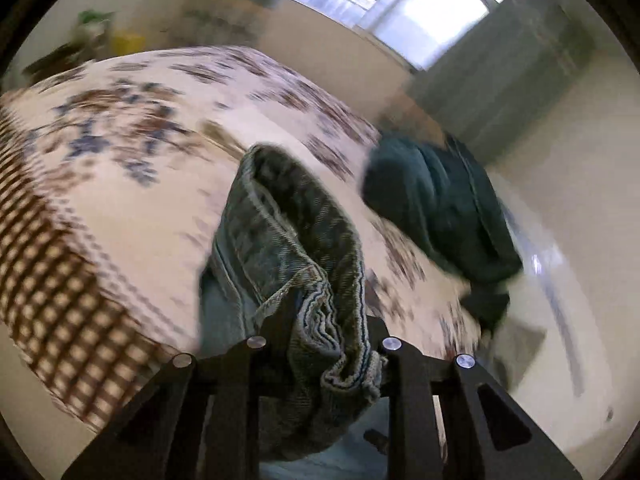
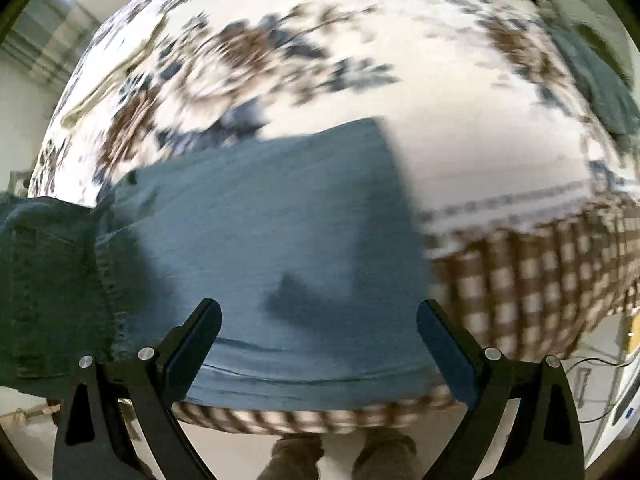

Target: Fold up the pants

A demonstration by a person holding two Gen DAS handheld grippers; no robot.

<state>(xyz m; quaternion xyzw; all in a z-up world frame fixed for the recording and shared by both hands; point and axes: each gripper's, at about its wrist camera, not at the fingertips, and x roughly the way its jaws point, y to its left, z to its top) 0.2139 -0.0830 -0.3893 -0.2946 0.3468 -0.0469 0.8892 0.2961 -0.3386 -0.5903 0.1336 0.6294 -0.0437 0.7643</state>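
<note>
Blue jeans lie on a bed. In the left wrist view my left gripper (image 1: 320,316) is shut on a bunched hem of the jeans (image 1: 304,240), which it holds lifted above the bed. In the right wrist view my right gripper (image 2: 318,320) is open and empty, its fingers (image 2: 200,332) spread just above a flat light-blue leg of the jeans (image 2: 280,232) near the bed's front edge. A darker part of the jeans (image 2: 44,280) hangs at the left. Both views are blurred by motion.
The bed cover (image 1: 132,128) is white with a blue and brown floral print and a brown checked border (image 2: 540,280). A dark green garment (image 1: 440,208) lies at the bed's far right edge. A window (image 1: 392,4) is behind. Shoes (image 2: 340,456) stand on the floor below.
</note>
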